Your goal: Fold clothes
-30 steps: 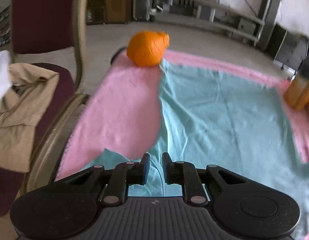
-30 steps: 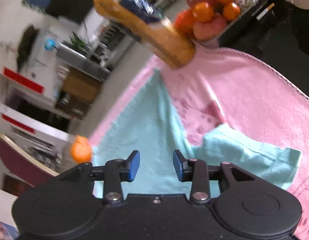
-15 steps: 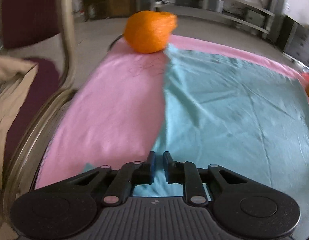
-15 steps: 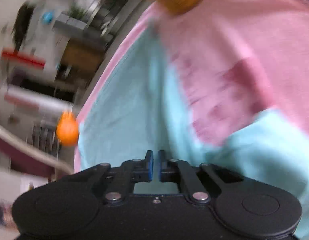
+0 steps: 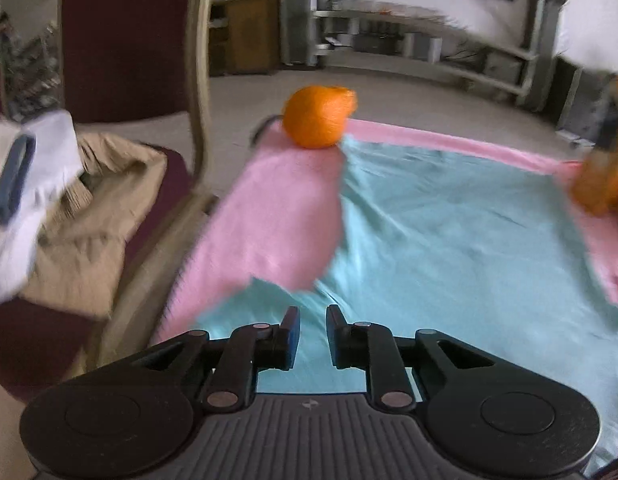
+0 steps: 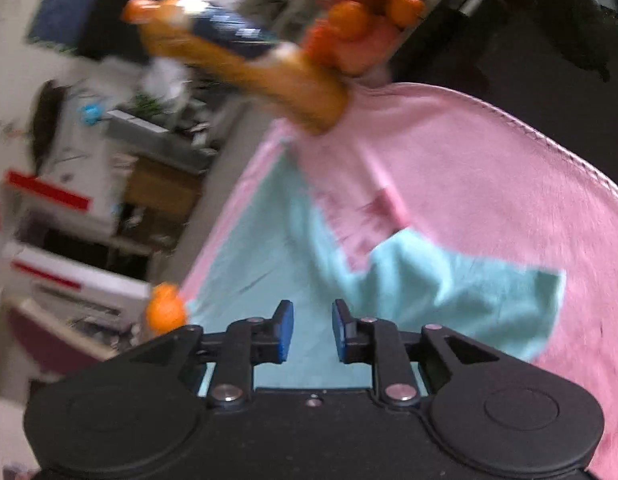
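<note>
presently: light blue cotton t-shirt (image 5: 449, 216) spread flat on pink fleece blanket (image 5: 277, 208) over desk, sleeves out, no fold made, whole folding left; left gripper (image 5: 313, 322) jaws opening, nothing between; right gripper (image 6: 312, 322) jaws opening, empty; round orange fruit (image 5: 317, 116) at blanket's far corner.

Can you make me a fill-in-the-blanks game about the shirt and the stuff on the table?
1. The shirt being folded is light ____.
2. It lies on a ____ towel.
3. At the far corner of that towel sits a round ____.
4. The bottle beside the fruit tray holds a drink coloured ____.

Missing words: blue, pink, orange, orange
</note>
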Action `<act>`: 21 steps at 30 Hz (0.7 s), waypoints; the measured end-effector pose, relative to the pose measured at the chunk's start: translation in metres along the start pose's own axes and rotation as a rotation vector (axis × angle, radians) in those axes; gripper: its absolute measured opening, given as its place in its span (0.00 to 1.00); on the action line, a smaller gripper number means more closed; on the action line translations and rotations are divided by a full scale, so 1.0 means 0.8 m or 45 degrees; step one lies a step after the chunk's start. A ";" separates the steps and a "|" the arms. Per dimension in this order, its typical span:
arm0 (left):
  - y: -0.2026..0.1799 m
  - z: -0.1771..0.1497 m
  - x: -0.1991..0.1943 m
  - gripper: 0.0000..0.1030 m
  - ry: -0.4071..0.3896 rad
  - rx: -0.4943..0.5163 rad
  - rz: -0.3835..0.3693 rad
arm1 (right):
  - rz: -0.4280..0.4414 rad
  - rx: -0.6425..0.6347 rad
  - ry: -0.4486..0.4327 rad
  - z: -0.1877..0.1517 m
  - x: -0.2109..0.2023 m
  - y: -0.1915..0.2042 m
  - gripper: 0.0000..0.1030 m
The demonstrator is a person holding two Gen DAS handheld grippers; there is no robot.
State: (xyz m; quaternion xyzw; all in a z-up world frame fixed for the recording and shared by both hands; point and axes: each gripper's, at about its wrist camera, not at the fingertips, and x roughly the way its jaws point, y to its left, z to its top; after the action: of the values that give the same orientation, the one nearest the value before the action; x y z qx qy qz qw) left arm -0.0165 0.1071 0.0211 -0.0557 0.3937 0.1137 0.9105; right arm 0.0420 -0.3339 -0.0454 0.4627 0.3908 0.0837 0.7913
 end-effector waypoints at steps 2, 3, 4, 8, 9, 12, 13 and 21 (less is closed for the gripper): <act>-0.001 -0.020 -0.013 0.18 0.026 0.002 -0.075 | 0.065 -0.005 0.019 -0.015 -0.022 0.000 0.21; -0.004 -0.029 -0.016 0.18 0.049 0.016 -0.094 | 0.092 -0.004 0.027 -0.025 -0.032 -0.003 0.22; -0.010 -0.037 -0.015 0.18 0.070 0.038 -0.103 | 0.101 -0.003 0.033 -0.033 -0.034 -0.001 0.25; -0.042 -0.067 -0.002 0.18 0.148 0.171 -0.108 | 0.038 0.026 0.075 -0.058 -0.035 -0.010 0.26; -0.049 -0.071 0.002 0.18 0.153 0.203 -0.105 | 0.006 0.027 0.091 -0.062 -0.033 -0.012 0.27; -0.066 -0.076 0.015 0.19 0.178 0.257 -0.114 | -0.064 -0.031 0.128 -0.066 -0.012 -0.005 0.27; -0.069 -0.078 0.022 0.19 0.209 0.260 -0.125 | -0.080 -0.059 0.141 -0.067 -0.005 -0.001 0.27; -0.089 -0.098 0.044 0.19 0.279 0.365 -0.132 | -0.172 -0.224 0.351 -0.091 0.044 0.007 0.26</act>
State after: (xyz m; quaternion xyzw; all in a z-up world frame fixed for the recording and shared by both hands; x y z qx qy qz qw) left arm -0.0308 0.0290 -0.0571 0.0424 0.4994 0.0027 0.8653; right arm 0.0167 -0.2650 -0.0794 0.3485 0.5170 0.1268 0.7714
